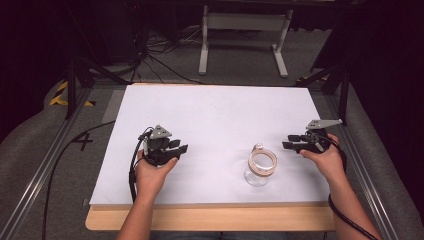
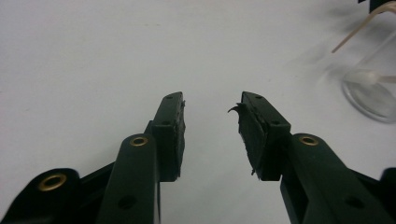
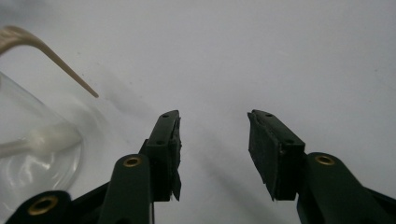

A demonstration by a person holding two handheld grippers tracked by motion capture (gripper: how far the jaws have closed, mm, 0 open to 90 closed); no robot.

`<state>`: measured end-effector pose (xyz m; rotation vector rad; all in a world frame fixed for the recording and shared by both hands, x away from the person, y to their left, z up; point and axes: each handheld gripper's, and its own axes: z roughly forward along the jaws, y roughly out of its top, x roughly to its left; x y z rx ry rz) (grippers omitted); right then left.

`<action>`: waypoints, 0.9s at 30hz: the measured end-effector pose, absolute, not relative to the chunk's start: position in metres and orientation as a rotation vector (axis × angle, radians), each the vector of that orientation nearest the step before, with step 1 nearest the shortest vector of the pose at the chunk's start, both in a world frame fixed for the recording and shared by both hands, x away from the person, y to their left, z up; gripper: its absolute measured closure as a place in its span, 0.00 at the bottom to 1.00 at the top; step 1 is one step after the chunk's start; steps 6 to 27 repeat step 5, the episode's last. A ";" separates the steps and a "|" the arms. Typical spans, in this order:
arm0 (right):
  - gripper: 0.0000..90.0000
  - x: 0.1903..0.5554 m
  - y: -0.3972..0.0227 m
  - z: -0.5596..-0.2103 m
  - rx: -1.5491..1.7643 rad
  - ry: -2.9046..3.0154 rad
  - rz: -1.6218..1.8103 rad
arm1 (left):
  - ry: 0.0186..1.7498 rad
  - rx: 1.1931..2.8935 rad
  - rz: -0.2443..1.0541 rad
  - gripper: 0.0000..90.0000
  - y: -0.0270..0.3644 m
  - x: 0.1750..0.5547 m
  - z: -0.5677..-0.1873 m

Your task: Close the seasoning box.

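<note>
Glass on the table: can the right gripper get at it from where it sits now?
Probably yes. The right gripper is open, jaws pointing toward the glass, with bare white table between them. A pale strip coiled at the glass's rim may get in the way of a grasp there.

"4" on floor (image 1: 84,141), left of table (image 1: 210,107)

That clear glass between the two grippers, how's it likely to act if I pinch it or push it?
The glass looks smooth and transparent, so it may slip between the jaws and could break if dropped. The beige band resting on its rim appears loose and would probably shift or fall off when nudged.
</note>
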<state>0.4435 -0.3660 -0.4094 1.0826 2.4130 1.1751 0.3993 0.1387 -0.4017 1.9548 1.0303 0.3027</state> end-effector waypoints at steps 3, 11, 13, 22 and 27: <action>0.57 0.443 -0.365 -0.411 1.067 2.408 1.174 | 1.050 1.954 0.334 0.63 0.140 0.402 -0.405; 0.56 0.442 -0.364 -0.411 1.050 2.410 1.175 | 1.052 1.960 0.366 0.61 0.140 0.403 -0.407; 0.56 0.442 -0.364 -0.411 1.050 2.410 1.175 | 1.052 1.960 0.366 0.61 0.140 0.403 -0.407; 0.56 0.442 -0.364 -0.411 1.050 2.410 1.175 | 1.052 1.960 0.366 0.61 0.140 0.403 -0.407; 0.56 0.442 -0.364 -0.411 1.050 2.410 1.175 | 1.052 1.960 0.366 0.61 0.140 0.403 -0.407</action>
